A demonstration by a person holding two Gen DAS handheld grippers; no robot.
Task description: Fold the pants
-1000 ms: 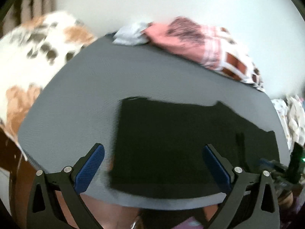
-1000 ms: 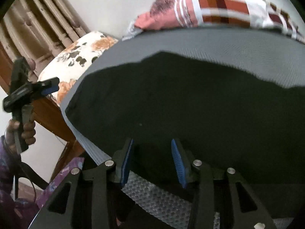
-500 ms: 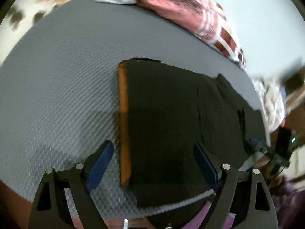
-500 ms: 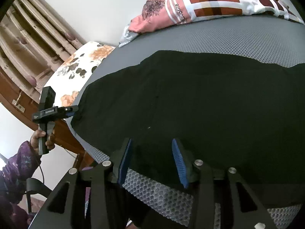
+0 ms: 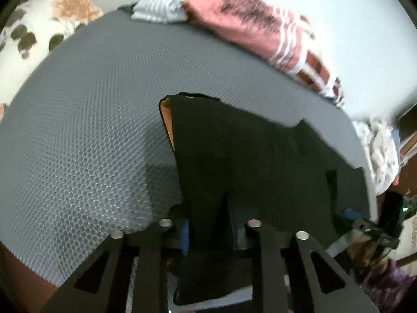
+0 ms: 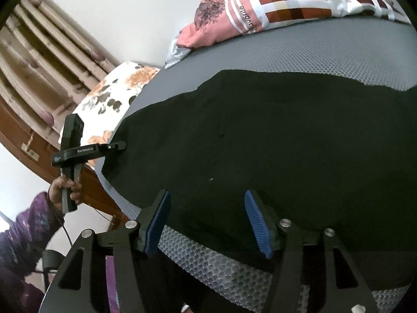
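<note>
Black pants (image 5: 260,161) lie flat on a grey honeycomb mat (image 5: 86,120), with an orange waistband lining (image 5: 167,122) showing at their left end. My left gripper (image 5: 209,224) is shut on the near corner of the pants at that end. In the right wrist view the pants (image 6: 273,135) spread across the mat (image 6: 325,49), and my left gripper (image 6: 114,147) shows pinching their far left edge. My right gripper (image 6: 208,219) is open, its fingers astride the pants' near edge.
A pink patterned pillow (image 5: 263,34) and a striped cloth (image 5: 159,10) lie along the back wall. A floral cushion (image 6: 114,91) sits to the left, by a wooden headboard (image 6: 31,60). The mat's near edge (image 6: 221,268) is just under my right gripper.
My left gripper dropped to the pants' waistband corner and shut on it. My right gripper stayed at the near edge and opened slightly wider.
</note>
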